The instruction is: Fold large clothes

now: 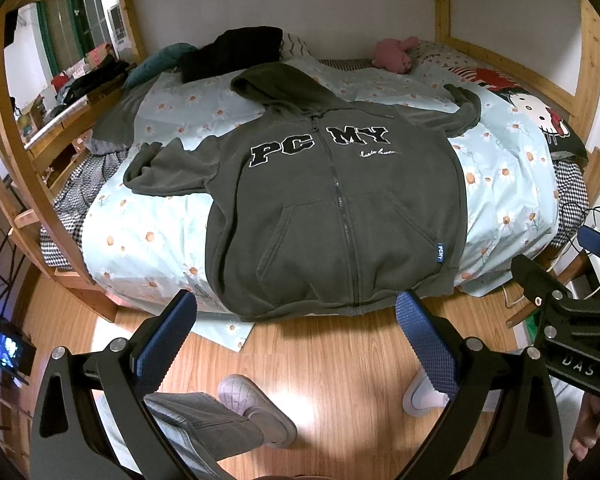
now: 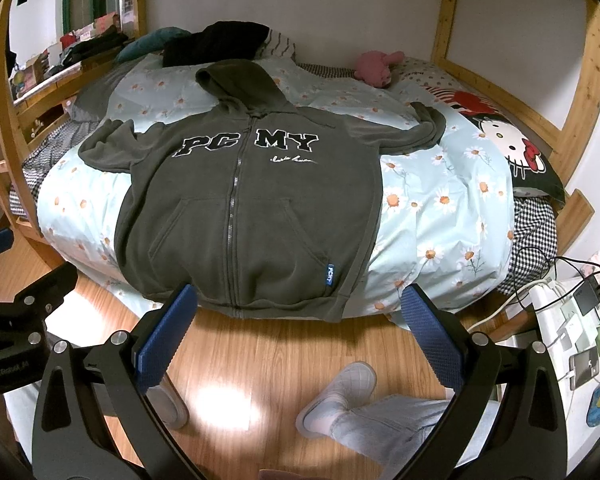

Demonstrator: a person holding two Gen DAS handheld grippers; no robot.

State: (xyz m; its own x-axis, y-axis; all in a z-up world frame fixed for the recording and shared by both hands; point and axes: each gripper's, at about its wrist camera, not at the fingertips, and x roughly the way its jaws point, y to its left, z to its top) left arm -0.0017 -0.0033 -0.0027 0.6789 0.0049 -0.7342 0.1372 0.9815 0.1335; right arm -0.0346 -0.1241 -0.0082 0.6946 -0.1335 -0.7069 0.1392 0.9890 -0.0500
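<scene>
A dark grey-green zip hoodie (image 1: 332, 200) with "PCMY" letters lies flat, face up, on the floral bed sheet (image 1: 140, 236), hood towards the wall, both sleeves spread out, hem at the bed's near edge. It also shows in the right wrist view (image 2: 252, 200). My left gripper (image 1: 296, 312) is open and empty, held above the wooden floor just short of the hem. My right gripper (image 2: 298, 304) is open and empty, also in front of the hem, towards its right corner. The right gripper's body shows at the right edge of the left wrist view (image 1: 556, 312).
A wooden bunk frame (image 1: 8, 152) surrounds the bed. A black garment (image 1: 232, 52), a teal pillow (image 1: 156, 64), a pink plush toy (image 1: 392, 54) and a Hello Kitty pillow (image 1: 532, 112) lie at the far side. A white side table with chargers and cables (image 2: 572, 320) stands right. The person's feet (image 2: 340, 396) are on the floor.
</scene>
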